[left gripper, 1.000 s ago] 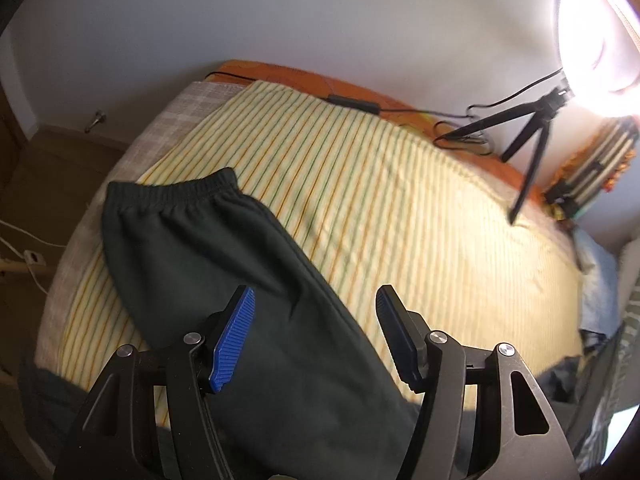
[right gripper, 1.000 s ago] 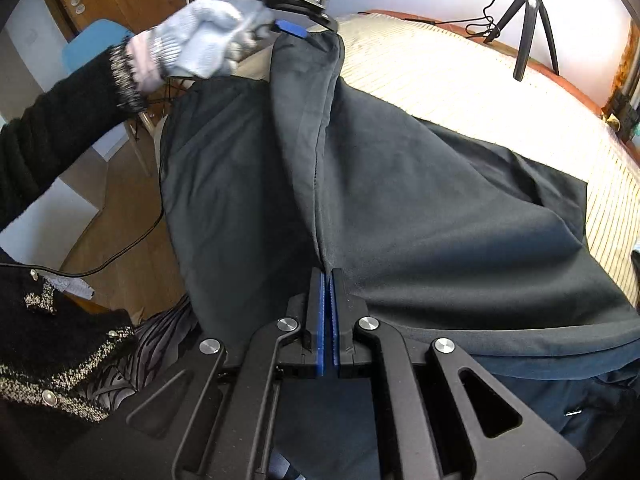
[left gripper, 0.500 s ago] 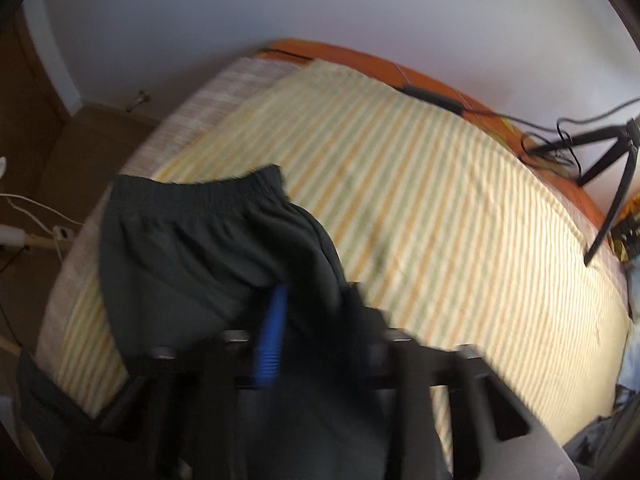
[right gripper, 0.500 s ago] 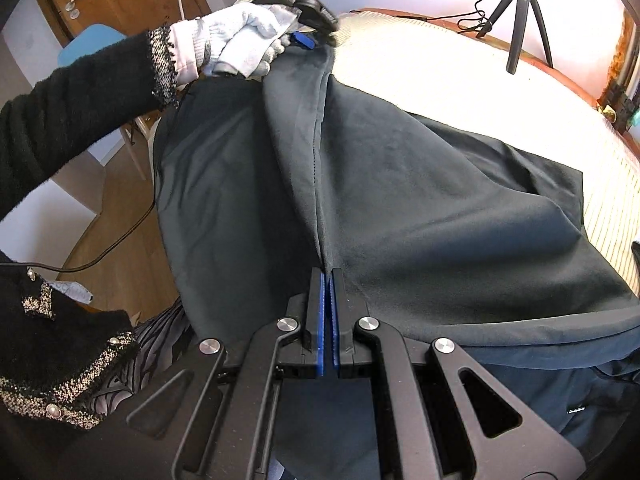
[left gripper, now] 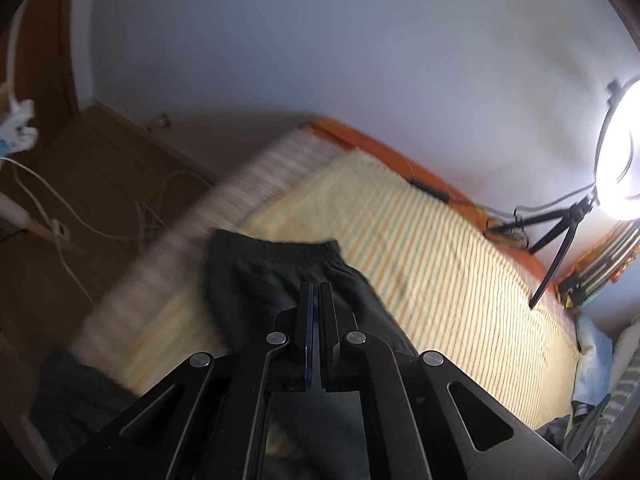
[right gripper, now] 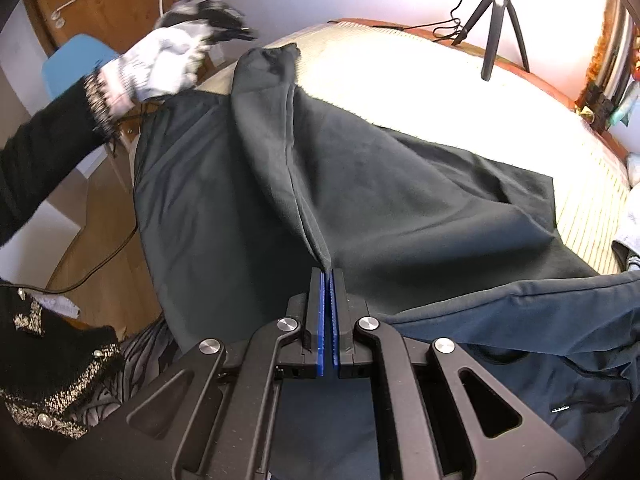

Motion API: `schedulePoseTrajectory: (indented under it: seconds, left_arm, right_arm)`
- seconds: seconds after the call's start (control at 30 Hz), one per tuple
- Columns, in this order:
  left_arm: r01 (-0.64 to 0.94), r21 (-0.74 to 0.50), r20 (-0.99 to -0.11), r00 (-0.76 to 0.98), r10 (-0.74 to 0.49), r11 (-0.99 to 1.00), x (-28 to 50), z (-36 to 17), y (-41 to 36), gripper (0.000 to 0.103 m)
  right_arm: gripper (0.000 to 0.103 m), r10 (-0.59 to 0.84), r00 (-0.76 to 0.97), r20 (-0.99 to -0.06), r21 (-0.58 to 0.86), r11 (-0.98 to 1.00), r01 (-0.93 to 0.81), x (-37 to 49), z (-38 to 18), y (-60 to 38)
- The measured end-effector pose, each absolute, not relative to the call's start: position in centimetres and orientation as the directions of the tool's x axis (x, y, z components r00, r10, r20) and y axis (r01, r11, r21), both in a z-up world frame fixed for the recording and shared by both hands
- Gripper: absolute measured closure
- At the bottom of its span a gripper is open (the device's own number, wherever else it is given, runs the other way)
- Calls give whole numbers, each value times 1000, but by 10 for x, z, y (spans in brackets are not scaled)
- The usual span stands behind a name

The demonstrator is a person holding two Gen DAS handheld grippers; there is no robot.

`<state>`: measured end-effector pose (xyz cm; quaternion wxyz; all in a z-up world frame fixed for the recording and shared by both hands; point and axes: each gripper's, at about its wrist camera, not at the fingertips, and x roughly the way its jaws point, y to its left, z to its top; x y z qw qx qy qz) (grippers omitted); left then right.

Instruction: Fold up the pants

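On the bed, left wrist view: our left gripper (left gripper: 315, 300) has its jaws pressed together with nothing visibly between them; the pants (left gripper: 280, 276) lie beyond, waistband at the far end on the striped sheet (left gripper: 440, 248).
Blur: the picture smears, so we cannot tell whether cloth is caught.
Lamp: a ring light (left gripper: 618, 160) on a tripod stands far right, likely lighting the work.
Right wrist view: our right gripper (right gripper: 329, 312) clamps a ridge of the pants (right gripper: 360, 200), lifting a crease, we judge, for the fold line.
Left hand: gloved (right gripper: 160, 60), raised far left, near the waistband.
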<state>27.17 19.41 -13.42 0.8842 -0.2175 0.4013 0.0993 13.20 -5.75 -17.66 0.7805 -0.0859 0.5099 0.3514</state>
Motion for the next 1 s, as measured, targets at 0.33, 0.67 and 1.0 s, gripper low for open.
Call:
schedulePoseTrajectory:
  seconds: [0.33, 0.67, 1.0]
  left_arm:
    - [-305, -294, -802, 594, -60, 906, 292, -140, 182, 71]
    - [-342, -143, -892, 452, 30, 929, 353, -180, 130, 42]
    - [-417, -30, -888, 427, 167, 908, 378, -212, 125, 31]
  right_arm:
    - [100, 450, 246, -859, 196, 731, -653, 121, -171, -44]
    - [100, 460, 232, -857, 221, 735, -641, 120, -175, -54]
    - [100, 474, 214, -854, 244, 728, -640, 124, -186, -54]
